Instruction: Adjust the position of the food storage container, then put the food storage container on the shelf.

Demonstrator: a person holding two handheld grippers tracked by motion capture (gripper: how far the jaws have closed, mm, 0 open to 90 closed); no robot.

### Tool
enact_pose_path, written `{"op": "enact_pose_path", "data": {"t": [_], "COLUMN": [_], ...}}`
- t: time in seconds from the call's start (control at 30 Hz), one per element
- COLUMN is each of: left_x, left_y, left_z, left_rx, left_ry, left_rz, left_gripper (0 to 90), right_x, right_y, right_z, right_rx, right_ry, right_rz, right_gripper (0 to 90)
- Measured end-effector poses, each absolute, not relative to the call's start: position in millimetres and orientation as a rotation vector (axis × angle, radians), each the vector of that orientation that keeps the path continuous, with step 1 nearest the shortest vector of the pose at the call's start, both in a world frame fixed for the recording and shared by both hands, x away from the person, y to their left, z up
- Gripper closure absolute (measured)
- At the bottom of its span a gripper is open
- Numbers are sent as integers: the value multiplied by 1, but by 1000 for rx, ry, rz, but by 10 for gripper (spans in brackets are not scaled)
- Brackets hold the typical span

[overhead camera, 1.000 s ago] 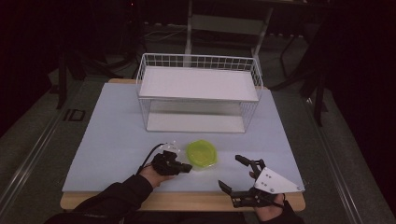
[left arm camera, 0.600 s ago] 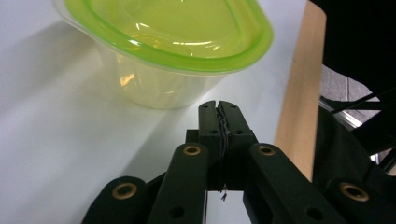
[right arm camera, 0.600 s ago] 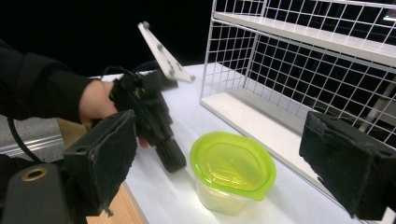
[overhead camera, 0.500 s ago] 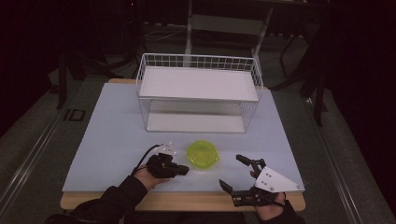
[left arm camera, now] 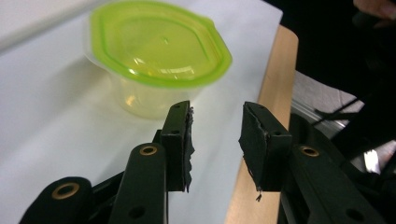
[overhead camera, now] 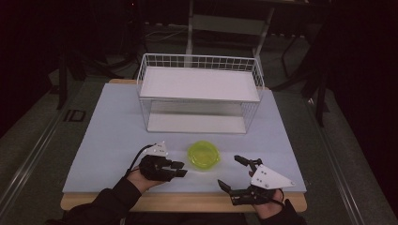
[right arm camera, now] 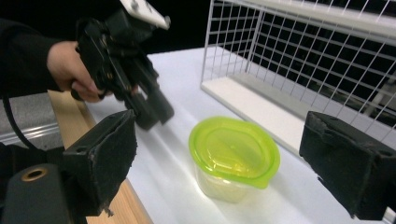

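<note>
A small clear plastic cup with a lime-green lid stands upright on the pale sheet covering the desk, low in the centre of the high view, in front of the white wire-mesh basket shelf and well apart from it; the left hand-held gripper sits just left of the cup, having drawn back towards the lower edge of the frame from where it lay against the cup a second ago, its jaws narrowly parted and empty, the cup now a little ahead of them in the left gripper view; the right hand-held gripper rests at the lower right as before, jaws spread wide with nothing between them; the cup has not shifted; this looks like a release or an aborted approach, so the cup remains free for either gripper to take.
</note>
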State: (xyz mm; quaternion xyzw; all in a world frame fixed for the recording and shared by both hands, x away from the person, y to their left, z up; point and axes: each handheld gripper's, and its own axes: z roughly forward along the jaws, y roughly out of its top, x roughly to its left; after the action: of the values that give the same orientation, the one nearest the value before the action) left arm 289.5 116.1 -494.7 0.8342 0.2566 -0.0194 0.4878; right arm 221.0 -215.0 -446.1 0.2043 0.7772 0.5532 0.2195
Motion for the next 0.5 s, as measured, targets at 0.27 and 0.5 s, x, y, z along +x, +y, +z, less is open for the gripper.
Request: {"op": "enact_pose_path", "data": {"t": [0.27, 0.5], "left_x": [297, 312], "left_y": [125, 129], "left_z": [-482, -477], "left_rx": [1943, 1904], "left_ry": [628, 653], "left_rz": [24, 69], "left_gripper": [610, 593], "right_x": [233, 244], "right_y": [-222, -218], "right_z": [-448, -455], "right_rx": [638, 685], "right_ry": [2176, 2237], "right_rz": [1530, 1496], "right_gripper": [107, 108]}}
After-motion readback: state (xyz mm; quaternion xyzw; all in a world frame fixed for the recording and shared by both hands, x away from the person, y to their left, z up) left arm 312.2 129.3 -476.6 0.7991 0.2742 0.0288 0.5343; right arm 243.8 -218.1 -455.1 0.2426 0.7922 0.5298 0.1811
